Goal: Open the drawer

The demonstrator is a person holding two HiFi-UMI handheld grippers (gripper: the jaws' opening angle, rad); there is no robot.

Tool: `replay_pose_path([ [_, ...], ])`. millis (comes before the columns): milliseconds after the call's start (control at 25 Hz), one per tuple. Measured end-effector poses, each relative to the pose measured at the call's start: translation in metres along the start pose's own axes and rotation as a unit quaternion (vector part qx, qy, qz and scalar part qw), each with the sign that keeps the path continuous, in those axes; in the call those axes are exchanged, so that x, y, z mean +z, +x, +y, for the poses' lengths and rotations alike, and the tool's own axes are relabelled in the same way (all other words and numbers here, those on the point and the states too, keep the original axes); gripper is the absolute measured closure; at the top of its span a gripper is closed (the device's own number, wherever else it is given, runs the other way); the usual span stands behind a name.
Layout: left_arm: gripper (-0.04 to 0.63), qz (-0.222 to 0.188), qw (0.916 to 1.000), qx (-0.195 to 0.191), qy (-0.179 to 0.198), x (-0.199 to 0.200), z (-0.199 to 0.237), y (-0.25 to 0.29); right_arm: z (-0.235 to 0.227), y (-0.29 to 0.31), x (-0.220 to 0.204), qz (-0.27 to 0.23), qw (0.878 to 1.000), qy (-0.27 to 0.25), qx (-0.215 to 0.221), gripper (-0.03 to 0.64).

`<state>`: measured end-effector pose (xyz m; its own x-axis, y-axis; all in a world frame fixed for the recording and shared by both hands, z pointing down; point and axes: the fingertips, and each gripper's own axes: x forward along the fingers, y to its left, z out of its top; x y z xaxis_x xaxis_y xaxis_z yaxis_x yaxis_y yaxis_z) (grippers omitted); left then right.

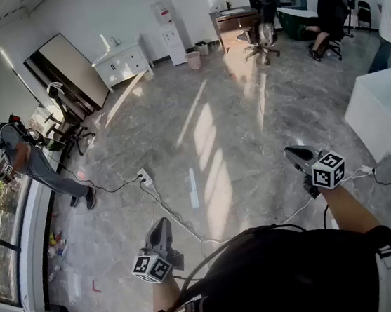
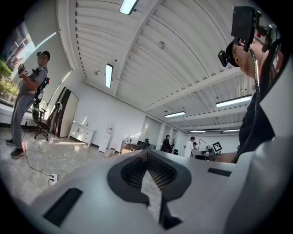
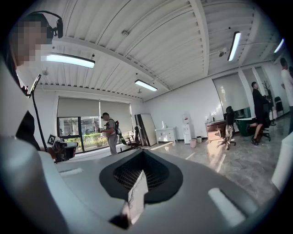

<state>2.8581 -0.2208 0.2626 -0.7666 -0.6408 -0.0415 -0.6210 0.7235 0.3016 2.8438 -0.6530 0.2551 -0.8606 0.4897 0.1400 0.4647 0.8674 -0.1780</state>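
Standing mid-room over a grey tiled floor (image 1: pixel 200 137), the person holds both grippers out at waist height. The left gripper (image 1: pixel 163 222) is at near left, marker cube (image 1: pixel 151 267) behind it, jaws closed tip to tip with nothing between them. The left gripper view shows only a thin sliver of floor behind the met tips. The right gripper (image 1: pixel 292 152) is at near right, further forward, with its marker cube (image 1: pixel 328 170) at the wrist. Its jaws are also closed and empty, as the right gripper view confirms.

The only drawer fronts that can be made out are on a white cabinet (image 1: pixel 122 63) against the far wall, left of centre. It is well apart from both grippers, with open floor between. Cannot tell which drawer is the target.

A white box unit (image 1: pixel 381 111) sits at far right of the right gripper, near it but not touching; its front cannot be made out. A wooden desk (image 1: pixel 234 20) and office chair (image 1: pixel 262 34) stand at the far wall, with a pink bin (image 1: pixel 194 60) between the cabinet and the desk. A power strip (image 1: pixel 144 178) with a cable lies on the floor ahead of the left gripper. Another person (image 1: pixel 22 155) stands at far left by the window, and two more people (image 1: pixel 326 8) are at far right.
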Motion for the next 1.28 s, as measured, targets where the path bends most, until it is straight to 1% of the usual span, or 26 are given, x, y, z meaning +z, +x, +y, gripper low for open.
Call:
replay_pose_path([
  [400, 0.604, -0.005, 0.9999, -0.012, 0.001, -0.003, 0.003, -0.001, 0.002, 0.001, -0.001, -0.002, 1.000, -0.002, -0.001, 0.620],
  [600, 0.604, -0.008, 0.9999, -0.012, -0.001, -0.001, 0.006, -0.002, -0.004, 0.002, 0.001, -0.007, 1.000, 0.015, -0.021, 0.618],
  [760, 0.604, -0.004, 0.9999, -0.013, -0.002, 0.002, 0.003, -0.002, -0.007, -0.002, 0.001, -0.007, 0.999, 0.013, -0.029, 0.618],
  [1040, 0.604, -0.001, 0.9998, -0.018, -0.001, -0.001, -0.003, 0.002, -0.008, -0.007, -0.001, -0.003, 1.000, 0.006, -0.028, 0.618],
  [1280, 0.604, 0.012, 0.9997, -0.020, 0.005, 0.000, -0.009, 0.013, -0.018, -0.014, -0.004, -0.004, 0.999, 0.006, -0.034, 0.618],
])
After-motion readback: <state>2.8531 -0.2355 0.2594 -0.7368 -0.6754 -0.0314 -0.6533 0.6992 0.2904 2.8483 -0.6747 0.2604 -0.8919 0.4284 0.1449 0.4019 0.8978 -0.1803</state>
